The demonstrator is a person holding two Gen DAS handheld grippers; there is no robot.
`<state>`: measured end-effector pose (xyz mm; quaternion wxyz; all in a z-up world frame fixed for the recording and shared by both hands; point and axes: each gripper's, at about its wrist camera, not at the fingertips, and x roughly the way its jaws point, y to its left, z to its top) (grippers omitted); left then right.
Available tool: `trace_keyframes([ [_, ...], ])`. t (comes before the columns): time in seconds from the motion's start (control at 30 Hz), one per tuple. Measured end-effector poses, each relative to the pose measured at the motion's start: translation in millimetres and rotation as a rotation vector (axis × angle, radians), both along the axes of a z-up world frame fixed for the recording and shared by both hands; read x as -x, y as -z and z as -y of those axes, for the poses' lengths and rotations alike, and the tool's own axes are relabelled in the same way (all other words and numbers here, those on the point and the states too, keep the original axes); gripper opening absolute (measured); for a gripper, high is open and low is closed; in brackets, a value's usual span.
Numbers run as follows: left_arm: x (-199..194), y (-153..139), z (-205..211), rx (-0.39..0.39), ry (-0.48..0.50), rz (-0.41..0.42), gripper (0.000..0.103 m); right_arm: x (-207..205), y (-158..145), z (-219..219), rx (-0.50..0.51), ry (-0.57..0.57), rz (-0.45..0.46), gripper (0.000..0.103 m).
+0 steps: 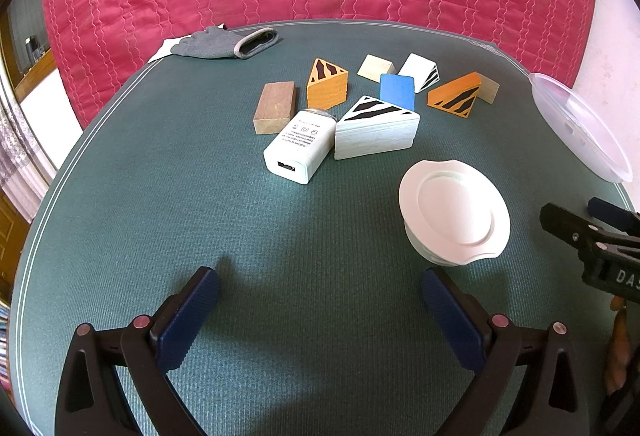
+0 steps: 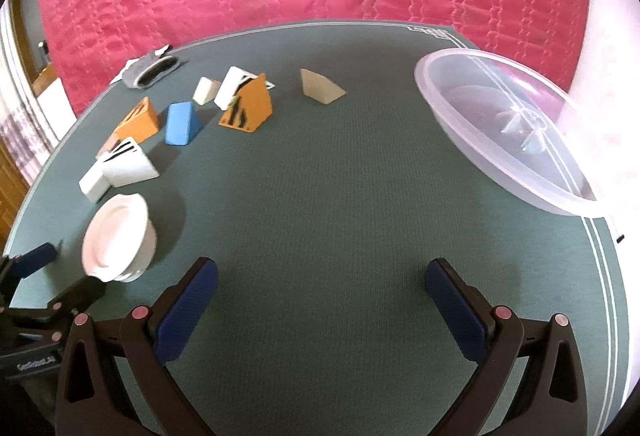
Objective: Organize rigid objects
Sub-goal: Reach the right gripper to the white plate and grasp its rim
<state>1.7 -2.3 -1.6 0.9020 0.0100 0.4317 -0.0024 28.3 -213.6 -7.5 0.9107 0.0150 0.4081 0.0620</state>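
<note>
Both grippers, left gripper (image 1: 320, 320) and right gripper (image 2: 322, 312), spread wide, grasping nothing; wooden blocks (image 1: 376, 134), charger (image 1: 300, 146) scattered on mat; clear tub (image 2: 500, 124) unfilled — sorting apparently not begun.

A cluster of wooden blocks lies toward 12 o'clock on the green surface (image 1: 200, 236): a plain brown rectangular block (image 1: 275, 107), an orange tiger-striped wedge (image 1: 327, 83), a blue rounded block (image 1: 397, 91) and a white zebra-striped wedge (image 1: 376, 134). Touching that wedge at 9 o'clock lies a white USB charger (image 1: 299, 146). A white round lid (image 1: 454, 214), possibly on a jar, stands at 3 o'clock.
</note>
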Motion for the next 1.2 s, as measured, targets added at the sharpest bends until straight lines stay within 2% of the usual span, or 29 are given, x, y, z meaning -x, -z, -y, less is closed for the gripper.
trace_keyframes([
  [0.3,0.0,-0.1,-0.2,0.001,0.0,0.0,0.103,7.0,-1.3,-12.5,-0.027,-0.069,0.008,0.103],
  [0.8,1.5,-3.7,-8.8,0.02,0.033,-0.015,0.103,12.2,-2.5,-15.3,-0.065,-0.104,0.012,0.103],
  [1.1,-0.4,-11.1,-53.6,0.015,-0.102,-0.003,0.103,27.8,-8.3,-35.6,-0.073,-0.219,0.037,0.103],
  [1.2,0.5,-15.5,-65.1,0.016,-0.13,0.01,0.103,28.1,-8.5,-47.2,-0.084,-0.274,0.02,0.103],
])
